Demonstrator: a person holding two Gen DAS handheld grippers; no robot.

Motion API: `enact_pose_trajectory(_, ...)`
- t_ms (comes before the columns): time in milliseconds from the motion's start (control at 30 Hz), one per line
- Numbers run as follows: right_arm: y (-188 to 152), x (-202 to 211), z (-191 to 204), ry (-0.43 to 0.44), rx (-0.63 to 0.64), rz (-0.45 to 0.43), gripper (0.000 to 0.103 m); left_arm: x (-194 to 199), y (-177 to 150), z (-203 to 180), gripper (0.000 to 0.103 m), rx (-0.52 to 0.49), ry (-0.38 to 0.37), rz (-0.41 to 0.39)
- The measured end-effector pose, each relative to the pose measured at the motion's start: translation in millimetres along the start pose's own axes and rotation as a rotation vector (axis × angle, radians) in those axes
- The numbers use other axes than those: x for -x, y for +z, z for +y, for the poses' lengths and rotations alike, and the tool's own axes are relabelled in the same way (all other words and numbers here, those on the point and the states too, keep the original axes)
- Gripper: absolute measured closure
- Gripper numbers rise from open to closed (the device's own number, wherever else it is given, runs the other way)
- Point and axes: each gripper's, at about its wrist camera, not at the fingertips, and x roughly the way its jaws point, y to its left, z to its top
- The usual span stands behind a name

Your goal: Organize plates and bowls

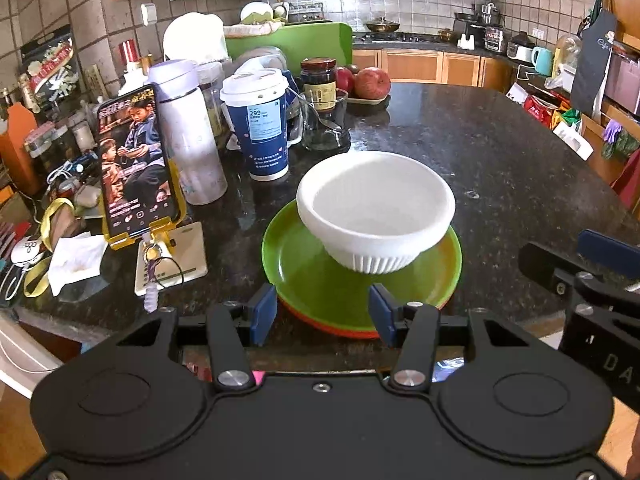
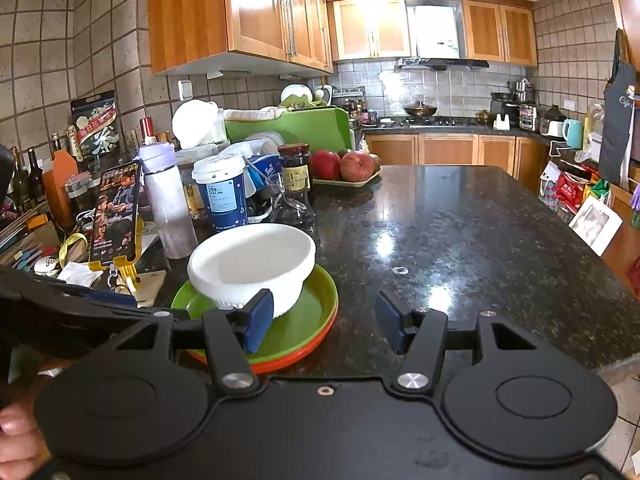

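Both grippers, left (image 1: 322,312) and right (image 2: 326,322), hang empty (jaws apart); you're approaching the white bowl (image 1: 374,210) on the green plate (image 1: 316,284): grab its rim.

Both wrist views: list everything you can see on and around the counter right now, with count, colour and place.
bowl: one, white, on the green plate
plates: two stacked, green over orange, near counter edge
counter: one, dark speckled stone
paper cup: one, blue with white lid, behind the plates
bottle: one, white, left of the cup
phone: one, on a yellow stand, far left
jar: one, dark, behind a clear glass
apples: at least two, red, on a tray at the back
left hand-held gripper: open, empty, at the plates' near rim
right hand-held gripper: open, empty, right of the bowl
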Motion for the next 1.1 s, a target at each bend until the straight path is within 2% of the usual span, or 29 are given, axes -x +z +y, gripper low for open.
enact_pose_trajectory(467,-12,36,-4,-0.021,-0.009,-0.032,0.044,24,-18,-14,0.045,-0.003,0.009,-0.025)
enact_pose_trajectory(1100,-16,40,0,-0.013,-0.013,-0.032,0.044,28,-25,-12,0.045,0.005,0.005,-0.017)
